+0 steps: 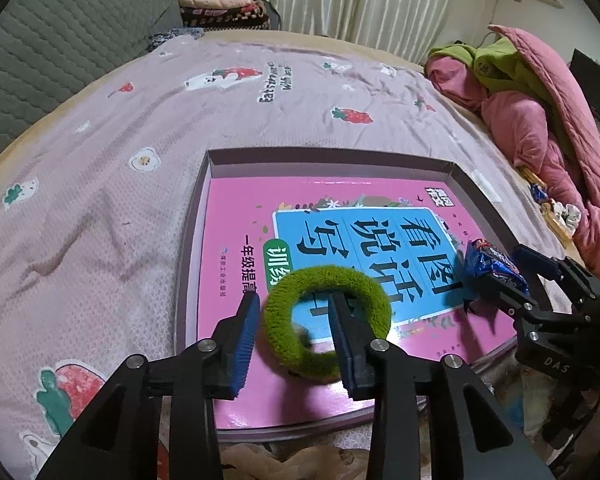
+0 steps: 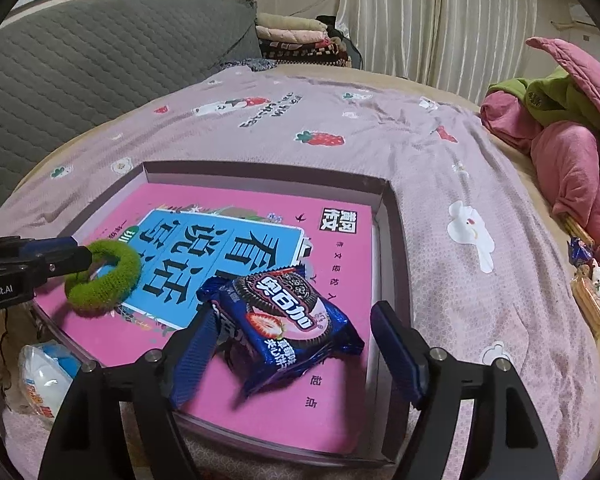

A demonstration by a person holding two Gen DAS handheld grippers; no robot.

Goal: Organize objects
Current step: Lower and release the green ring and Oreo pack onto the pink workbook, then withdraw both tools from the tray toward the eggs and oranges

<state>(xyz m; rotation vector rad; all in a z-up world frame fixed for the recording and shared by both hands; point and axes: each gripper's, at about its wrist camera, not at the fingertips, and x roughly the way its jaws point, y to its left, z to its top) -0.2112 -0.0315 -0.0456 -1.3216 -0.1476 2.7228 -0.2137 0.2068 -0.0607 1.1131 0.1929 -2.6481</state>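
Note:
A shallow purple box point(image 1: 328, 154) point(image 2: 260, 168) lies on the bed with a pink workbook point(image 1: 240, 240) point(image 2: 228, 208) inside. On the book rests a fuzzy green ring point(image 1: 332, 274) point(image 2: 96, 296). My left gripper point(image 1: 294, 300) point(image 2: 40, 260) is open around the ring's near side, with one finger through the hole and the other outside, not pressing. A blue cookie packet point(image 2: 288, 316) point(image 1: 494, 264) lies on the book's right part. My right gripper point(image 2: 294, 312) point(image 1: 512, 276) stands wide open astride it, with a gap at the right pad.
The pink strawberry bedspread point(image 1: 100, 200) stretches left and beyond the box. Pink and green quilts point(image 1: 540, 120) pile up at the right, with loose snacks point(image 2: 592, 292) below them. A white-and-blue packet point(image 2: 46, 376) lies near the box's left corner. Folded blankets point(image 1: 220, 4) sit at the back.

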